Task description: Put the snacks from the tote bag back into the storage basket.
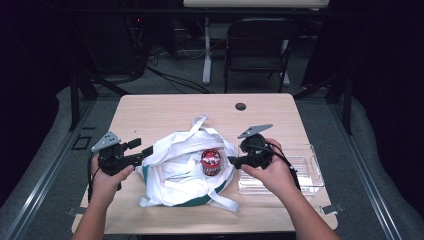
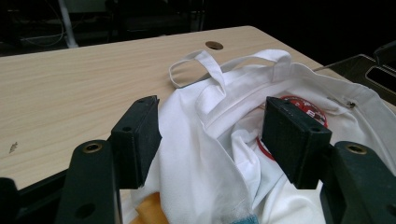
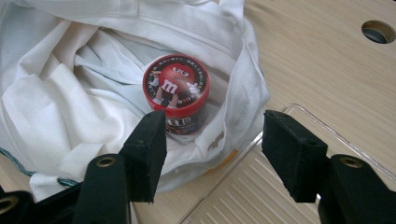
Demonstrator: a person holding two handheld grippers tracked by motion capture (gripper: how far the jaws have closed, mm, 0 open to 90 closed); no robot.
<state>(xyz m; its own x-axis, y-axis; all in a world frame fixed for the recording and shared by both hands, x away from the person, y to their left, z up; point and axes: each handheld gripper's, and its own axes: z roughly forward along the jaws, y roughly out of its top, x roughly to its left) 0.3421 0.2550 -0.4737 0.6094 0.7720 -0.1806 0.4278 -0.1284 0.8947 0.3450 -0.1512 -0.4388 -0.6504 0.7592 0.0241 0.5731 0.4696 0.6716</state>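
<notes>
Left hand-held gripper and right hand-held gripper point inward toward each other, jaws apart, nothing clamped; forearms enter from below.

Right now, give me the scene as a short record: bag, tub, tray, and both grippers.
bag: white cloth bag, mouth open, lying mid-table
tub: red-lidded candy tub, upright inside the bag
tray: clear plastic tray, right of the bag, nothing visible in it
left gripper: jaws apart astride the bag's rim cloth, not pinching
right gripper: jaws open, holding nothing, over the bag's edge near the tub
</notes>
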